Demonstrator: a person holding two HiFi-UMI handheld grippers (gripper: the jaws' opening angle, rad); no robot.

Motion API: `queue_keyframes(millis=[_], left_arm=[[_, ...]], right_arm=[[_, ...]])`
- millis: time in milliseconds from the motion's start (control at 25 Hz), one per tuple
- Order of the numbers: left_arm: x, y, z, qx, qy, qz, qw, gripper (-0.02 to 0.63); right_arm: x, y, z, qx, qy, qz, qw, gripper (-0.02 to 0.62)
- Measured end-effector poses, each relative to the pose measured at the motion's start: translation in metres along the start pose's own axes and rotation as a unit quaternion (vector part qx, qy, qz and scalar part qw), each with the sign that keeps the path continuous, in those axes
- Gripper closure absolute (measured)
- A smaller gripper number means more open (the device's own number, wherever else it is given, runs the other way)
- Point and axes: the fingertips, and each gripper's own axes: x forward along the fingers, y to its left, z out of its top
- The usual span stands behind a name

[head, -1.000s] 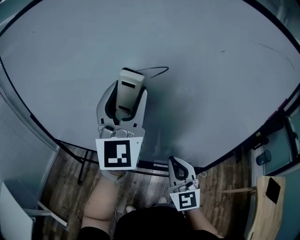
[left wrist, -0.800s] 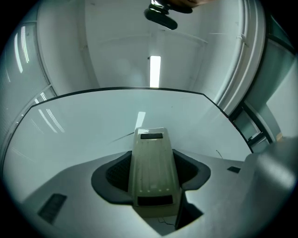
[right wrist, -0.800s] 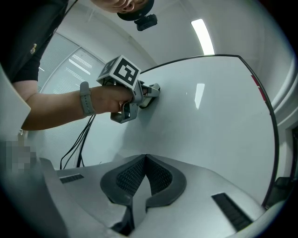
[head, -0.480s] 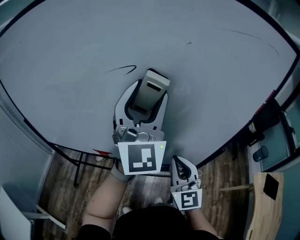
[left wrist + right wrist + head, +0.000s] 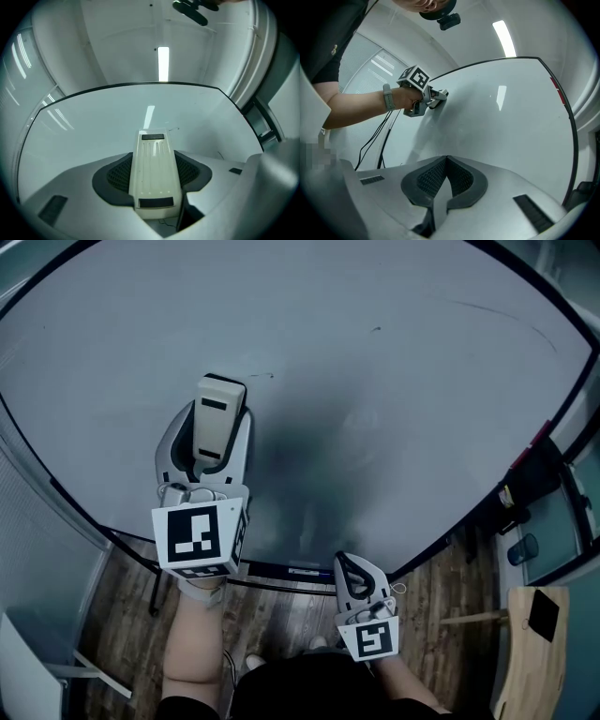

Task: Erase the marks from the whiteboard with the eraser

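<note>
The whiteboard [image 5: 394, 427] fills most of the head view. My left gripper [image 5: 214, 432] presses against it at centre left, shut on the cream eraser [image 5: 218, 409]. A tiny dark speck [image 5: 265, 375] lies just right of the eraser's tip. A dot [image 5: 375, 330] and a faint thin line [image 5: 506, 313] sit toward the upper right. In the left gripper view the eraser [image 5: 154, 173] lies between the jaws, flat against the whiteboard [image 5: 93, 136]. My right gripper [image 5: 356, 573] hangs below the board's bottom edge, shut on nothing [image 5: 446, 161].
A black frame [image 5: 56, 488] rims the board. Wooden floor [image 5: 281, 615] shows below it. A wooden panel [image 5: 534, 643] stands at the lower right, with dark items [image 5: 525, 493] by the board's right edge. Cables [image 5: 375, 140] hang near the left forearm.
The left gripper swept right with the eraser, then back to the left. The curved dark line beside it is gone, leaving only a speck. The right gripper stayed put.
</note>
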Motion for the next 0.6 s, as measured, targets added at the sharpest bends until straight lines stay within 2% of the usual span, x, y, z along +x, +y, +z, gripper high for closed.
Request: queue_keyframes(millis=[120, 240, 360, 440, 520, 600], left_arm=[[-0.003, 0.014, -0.008, -0.02, 0.008, 0.017, 0.9996, 0.342], [0.001, 0.0, 0.001, -0.044, -0.006, 0.018, 0.9988, 0.344], [0.009, -0.043, 0.03, -0.004, -0.048, -0.008, 0.9988, 0.342], [0.014, -0.074, 0.04, 0.031, -0.057, -0.031, 0.9974, 0.342], [0.016, -0.094, 0.044, 0.04, -0.062, -0.044, 0.9963, 0.342], [0.017, -0.102, 0.045, 0.032, -0.066, -0.047, 0.9962, 0.342]], right_arm=[[0.004, 0.003, 0.003, 0.005, -0.008, 0.005, 1.0, 0.568], [0.003, 0.001, 0.003, 0.004, -0.009, 0.004, 1.0, 0.568], [-0.001, -0.009, 0.002, 0.008, -0.012, -0.008, 1.0, 0.568], [-0.006, -0.018, 0.0, 0.008, -0.01, -0.018, 1.0, 0.568], [-0.011, -0.027, -0.003, 0.007, -0.006, -0.028, 1.0, 0.568], [-0.014, -0.035, -0.007, 0.007, 0.0, -0.036, 0.999, 0.568]])
